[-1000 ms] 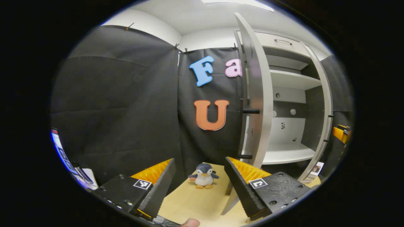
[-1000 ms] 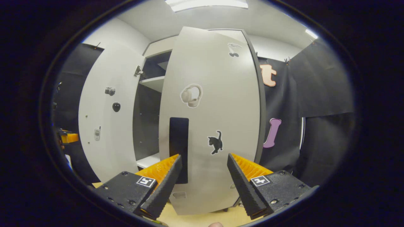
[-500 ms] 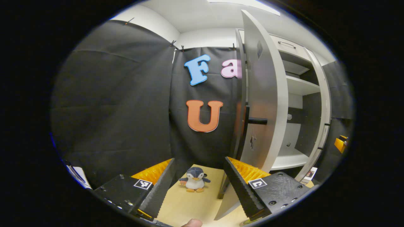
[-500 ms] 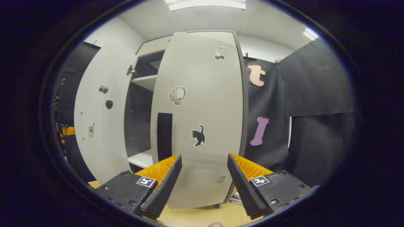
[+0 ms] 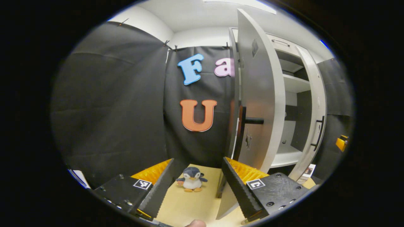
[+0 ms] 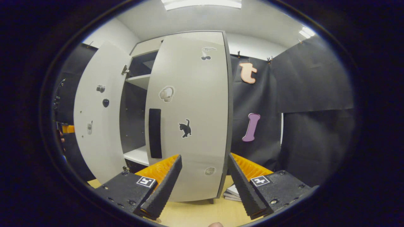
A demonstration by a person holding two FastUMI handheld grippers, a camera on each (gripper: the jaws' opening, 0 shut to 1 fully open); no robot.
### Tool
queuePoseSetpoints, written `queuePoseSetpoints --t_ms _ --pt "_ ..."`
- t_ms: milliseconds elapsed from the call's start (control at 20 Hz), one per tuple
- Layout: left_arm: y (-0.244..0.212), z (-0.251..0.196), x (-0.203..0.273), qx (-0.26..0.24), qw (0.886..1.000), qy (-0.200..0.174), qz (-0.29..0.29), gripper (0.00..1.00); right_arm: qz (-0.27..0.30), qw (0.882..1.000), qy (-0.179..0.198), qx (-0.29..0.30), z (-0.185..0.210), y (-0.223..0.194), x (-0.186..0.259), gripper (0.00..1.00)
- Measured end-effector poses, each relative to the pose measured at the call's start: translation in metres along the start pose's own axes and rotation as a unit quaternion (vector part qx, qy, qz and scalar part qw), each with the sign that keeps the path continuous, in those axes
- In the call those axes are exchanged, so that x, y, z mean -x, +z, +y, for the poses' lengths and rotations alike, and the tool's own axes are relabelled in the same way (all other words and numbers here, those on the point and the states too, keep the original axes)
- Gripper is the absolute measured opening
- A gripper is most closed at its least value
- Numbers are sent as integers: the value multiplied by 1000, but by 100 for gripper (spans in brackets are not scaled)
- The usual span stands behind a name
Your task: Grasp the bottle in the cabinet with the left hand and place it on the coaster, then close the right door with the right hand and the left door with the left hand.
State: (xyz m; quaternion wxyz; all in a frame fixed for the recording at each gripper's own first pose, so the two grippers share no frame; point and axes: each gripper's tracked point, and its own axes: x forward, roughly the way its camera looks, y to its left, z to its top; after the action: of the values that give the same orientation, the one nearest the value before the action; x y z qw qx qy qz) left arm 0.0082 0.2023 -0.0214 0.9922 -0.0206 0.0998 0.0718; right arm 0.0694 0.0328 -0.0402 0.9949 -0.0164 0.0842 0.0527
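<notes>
Doors both stand ajar: right tongs (image 6: 203,176), gaping and empty, should press the right door (image 6: 189,119) just ahead flush, while left tongs (image 5: 195,181), likewise spread, wait beside the left door (image 5: 258,104).

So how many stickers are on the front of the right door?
4: a cherry sticker near the top, headphones below it, a black cat mid-door, and a round one near the bottom.

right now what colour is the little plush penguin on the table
The small plush penguin is dark blue-grey with a white belly and orange beak and feet, clearest in the left gripper view.
</notes>
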Motion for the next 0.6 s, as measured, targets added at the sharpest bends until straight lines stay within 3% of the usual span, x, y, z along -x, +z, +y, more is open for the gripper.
queuePoseSetpoints --t_ms 600 --pt "-6 -72 10 0 996 -88 5 100 1 1000 -16 -8 -17 -3 13 95"
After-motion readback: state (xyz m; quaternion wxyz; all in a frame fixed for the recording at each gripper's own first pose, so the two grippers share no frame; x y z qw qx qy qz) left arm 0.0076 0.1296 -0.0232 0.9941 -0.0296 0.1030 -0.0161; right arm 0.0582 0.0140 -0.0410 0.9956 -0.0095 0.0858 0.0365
